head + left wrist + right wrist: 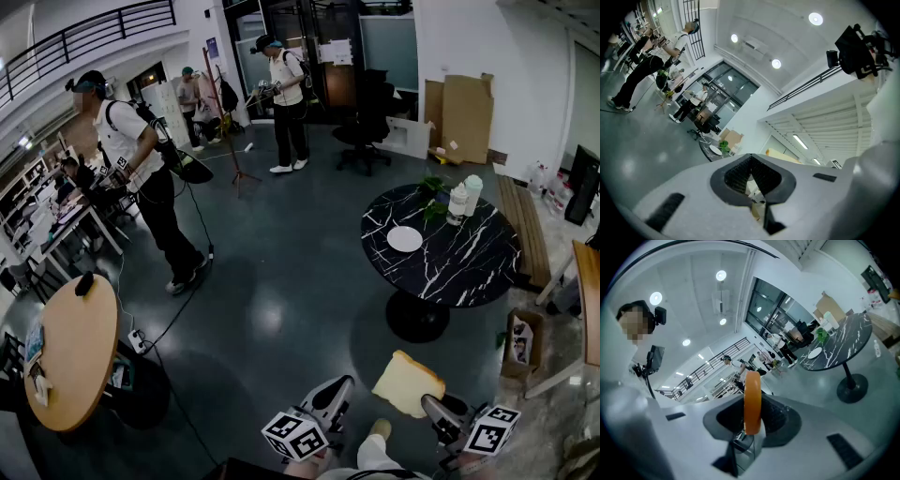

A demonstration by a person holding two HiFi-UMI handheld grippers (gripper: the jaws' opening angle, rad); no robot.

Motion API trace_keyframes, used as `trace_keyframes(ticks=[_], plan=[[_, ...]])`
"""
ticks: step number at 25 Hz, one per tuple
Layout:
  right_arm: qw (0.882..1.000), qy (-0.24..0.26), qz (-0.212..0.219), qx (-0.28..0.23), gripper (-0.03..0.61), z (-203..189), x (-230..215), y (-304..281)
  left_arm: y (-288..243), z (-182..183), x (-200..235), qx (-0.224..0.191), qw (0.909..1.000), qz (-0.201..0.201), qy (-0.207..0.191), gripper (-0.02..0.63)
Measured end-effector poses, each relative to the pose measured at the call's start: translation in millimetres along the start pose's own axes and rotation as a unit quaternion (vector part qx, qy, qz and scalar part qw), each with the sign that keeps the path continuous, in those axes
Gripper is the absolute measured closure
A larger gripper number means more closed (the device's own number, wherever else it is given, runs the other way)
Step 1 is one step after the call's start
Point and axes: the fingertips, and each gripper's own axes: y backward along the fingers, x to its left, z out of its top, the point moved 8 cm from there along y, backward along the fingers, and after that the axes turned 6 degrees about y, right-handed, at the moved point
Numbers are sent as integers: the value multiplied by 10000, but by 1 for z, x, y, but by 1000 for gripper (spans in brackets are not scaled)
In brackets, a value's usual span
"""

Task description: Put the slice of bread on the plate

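Note:
In the head view my right gripper is shut on a slice of bread, held in the air near the bottom edge. The right gripper view shows the bread edge-on between the jaws, its orange crust facing the camera. A white plate lies on a round black marble table across the floor; the same plate shows small and far in the right gripper view. To the left of the bread, my left gripper is shut with nothing in it; its tips meet.
Two white bottles and a small plant stand on the black table behind the plate. A round wooden table is at the left, an open box on the floor at the right. Several people stand further back.

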Motion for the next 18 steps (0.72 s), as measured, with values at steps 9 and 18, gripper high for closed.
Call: trace_keyframes(ticks=[9, 18], plan=[[9993, 352, 66, -104, 491, 72, -71, -45, -124, 32, 24, -17, 9993, -360, -105, 604], [9990, 456, 18, -42, 491, 118, -127, -66, -200, 32, 48, 26, 9992, -404, 2, 604]])
